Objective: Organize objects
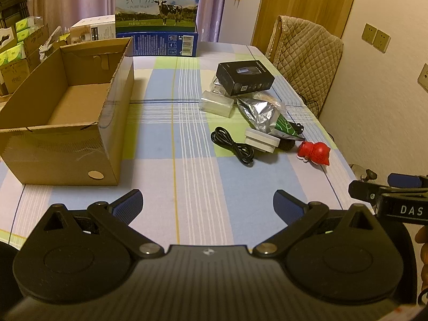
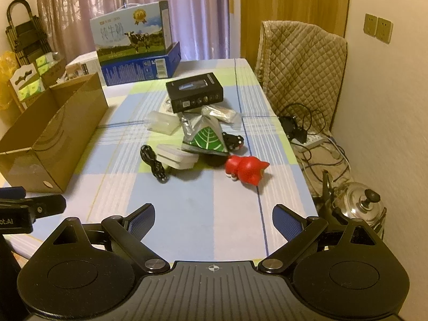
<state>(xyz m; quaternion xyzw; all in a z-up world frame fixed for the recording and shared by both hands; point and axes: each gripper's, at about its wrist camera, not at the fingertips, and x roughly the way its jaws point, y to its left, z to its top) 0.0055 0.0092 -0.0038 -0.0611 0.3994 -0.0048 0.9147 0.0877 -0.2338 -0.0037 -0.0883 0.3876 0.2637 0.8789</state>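
Right wrist view shows both the right gripper and left gripper spread wide and empty above the checked tabletop, facing the red cat-shaped figurine nearest them, with the open brown cardboard box waiting left, presumably for collecting clutter.

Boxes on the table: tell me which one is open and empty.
The brown cardboard box on the left: its top is open and its inside bare. The black box and milk carton are closed.

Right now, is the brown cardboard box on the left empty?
Empty as far as visible: the brown cardboard box is open-topped, showing bare floor; its near corner is hidden.
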